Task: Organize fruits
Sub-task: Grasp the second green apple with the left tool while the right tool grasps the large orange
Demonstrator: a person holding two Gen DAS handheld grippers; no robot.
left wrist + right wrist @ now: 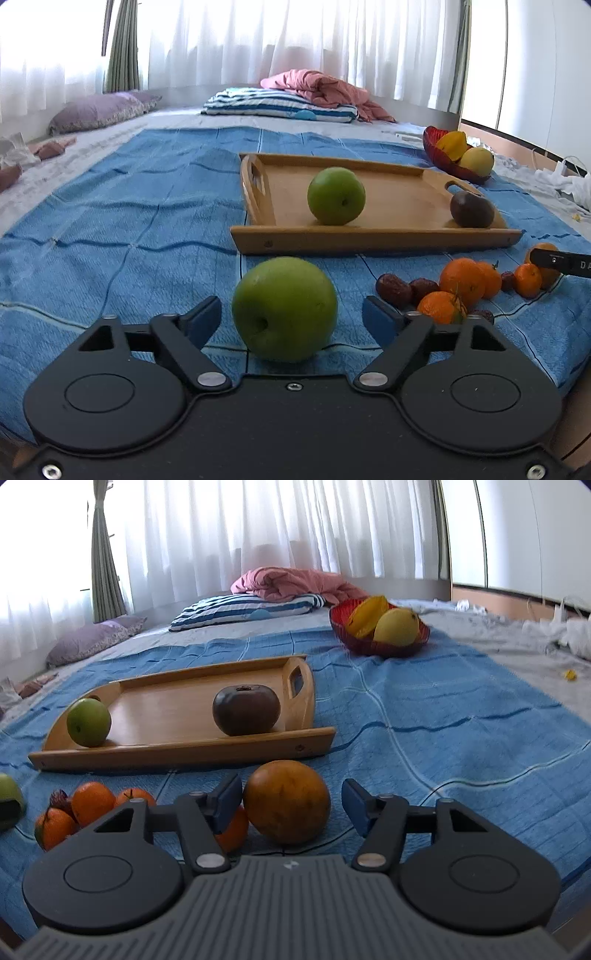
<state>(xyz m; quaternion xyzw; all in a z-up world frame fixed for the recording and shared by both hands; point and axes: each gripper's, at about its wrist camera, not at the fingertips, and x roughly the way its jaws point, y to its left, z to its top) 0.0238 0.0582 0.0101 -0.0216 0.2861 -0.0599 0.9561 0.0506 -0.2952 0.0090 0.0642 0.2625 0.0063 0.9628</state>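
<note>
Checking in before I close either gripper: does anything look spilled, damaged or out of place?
Nothing spilled or damaged. The wooden tray sits flat, holding a green apple and a dark brown fruit. Small oranges and dark red fruits lie loose on the blue cloth, simply unsorted.

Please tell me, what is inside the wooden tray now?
Inside the wooden tray lie two fruits, apart from each other: a green apple near one end and a dark brown round fruit near the handle end. The near rim hides a strip of the floor.
</note>
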